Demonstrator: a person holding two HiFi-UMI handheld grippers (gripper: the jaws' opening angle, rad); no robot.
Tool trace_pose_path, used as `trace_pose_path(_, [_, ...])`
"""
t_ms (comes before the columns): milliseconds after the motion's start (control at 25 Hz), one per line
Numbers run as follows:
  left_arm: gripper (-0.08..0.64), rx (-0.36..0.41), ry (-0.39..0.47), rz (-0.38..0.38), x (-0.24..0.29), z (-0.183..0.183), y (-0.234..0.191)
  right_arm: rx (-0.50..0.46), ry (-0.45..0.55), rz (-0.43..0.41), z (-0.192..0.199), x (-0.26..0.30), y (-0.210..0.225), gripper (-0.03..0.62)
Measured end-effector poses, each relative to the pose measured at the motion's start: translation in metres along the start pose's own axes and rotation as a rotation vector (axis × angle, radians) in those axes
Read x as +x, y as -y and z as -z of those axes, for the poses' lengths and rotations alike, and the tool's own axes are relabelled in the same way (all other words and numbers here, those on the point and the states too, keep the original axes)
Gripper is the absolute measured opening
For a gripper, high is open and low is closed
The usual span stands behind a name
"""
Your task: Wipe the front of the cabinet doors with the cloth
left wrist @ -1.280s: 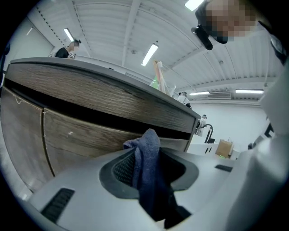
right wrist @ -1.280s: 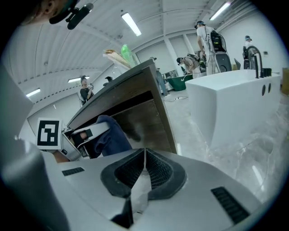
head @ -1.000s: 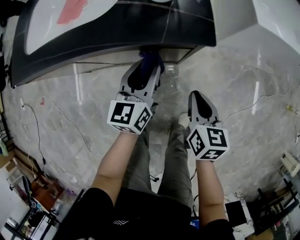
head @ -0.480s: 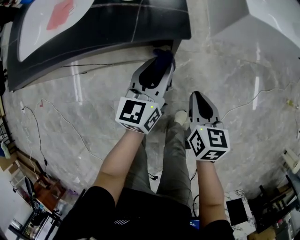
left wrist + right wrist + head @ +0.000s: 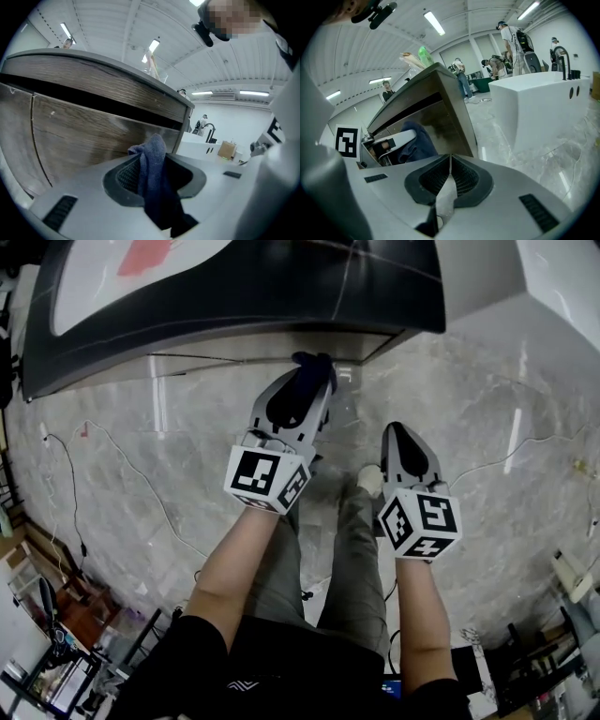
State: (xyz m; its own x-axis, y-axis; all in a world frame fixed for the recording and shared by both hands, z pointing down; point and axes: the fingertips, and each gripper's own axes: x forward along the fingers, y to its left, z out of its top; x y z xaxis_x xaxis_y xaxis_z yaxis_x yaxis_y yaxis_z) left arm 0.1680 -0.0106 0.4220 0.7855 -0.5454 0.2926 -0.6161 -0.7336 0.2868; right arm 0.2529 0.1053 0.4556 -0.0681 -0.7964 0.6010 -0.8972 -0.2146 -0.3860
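Cloth (image 5: 151, 171), dark blue and bunched, is pinched between the jaws of the left gripper (image 5: 152, 164), with one end poking up past the tips and the rest hanging down inside the jaw gap. Its upper end is close against the wood-grain cabinet door (image 5: 84, 136), near that door's right edge (whether it actually touches the panel cannot be made out). From the head view, the cloth (image 5: 314, 362) sits at the front of the left gripper (image 5: 314, 373), right under the edge of the dark countertop (image 5: 281, 296).

The right gripper (image 5: 449, 161) has its jaws pressed together with nothing between them. It hangs back from the cabinet (image 5: 445, 117), lower and to the right of the other gripper in the head view (image 5: 398, 432), above the grey marble floor (image 5: 141, 474). Its own camera sees the left gripper and the blue cloth (image 5: 415, 143) against the cabinet front, and a white counter with a tap (image 5: 534, 108) off to the right.
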Motion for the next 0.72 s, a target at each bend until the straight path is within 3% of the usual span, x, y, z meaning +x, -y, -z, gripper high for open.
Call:
trace_pose_path(440, [0.127, 0.023, -0.029, -0.134, -0.071, 0.014, -0.13, -0.071, -0.071, -0.115, 0.029, 0.063, -0.117, 0.038])
trace_pose_path(720, [0.127, 0.028, -0.017, -0.183, -0.09, 0.017, -0.181, -0.099, -0.098, -0.144, 0.038, 0.089, -0.156, 0.038])
